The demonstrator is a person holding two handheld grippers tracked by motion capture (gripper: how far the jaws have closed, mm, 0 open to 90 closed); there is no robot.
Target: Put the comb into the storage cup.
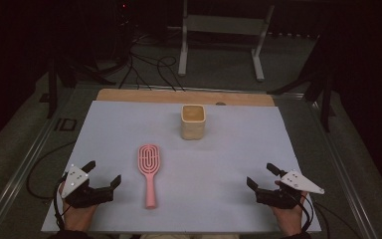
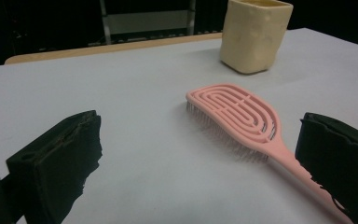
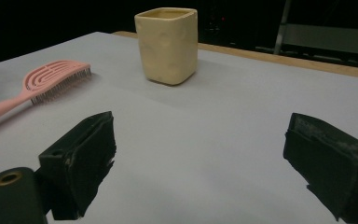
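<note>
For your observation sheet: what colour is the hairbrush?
Pink; the hairbrush shows best in the left gripper view.

Pale sheet [image 1: 229, 164] over wooden tabletop [image 1: 129, 94], grey metal frame [image 1: 219, 30] behind, probably cables [image 1: 149, 67] on floor.

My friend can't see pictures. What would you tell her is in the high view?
A pink hairbrush lies bristles down on a white table, handle toward the person. A cream cup stands behind it. The left gripper and right gripper rest at the near corners, both open and holding nothing.
</note>
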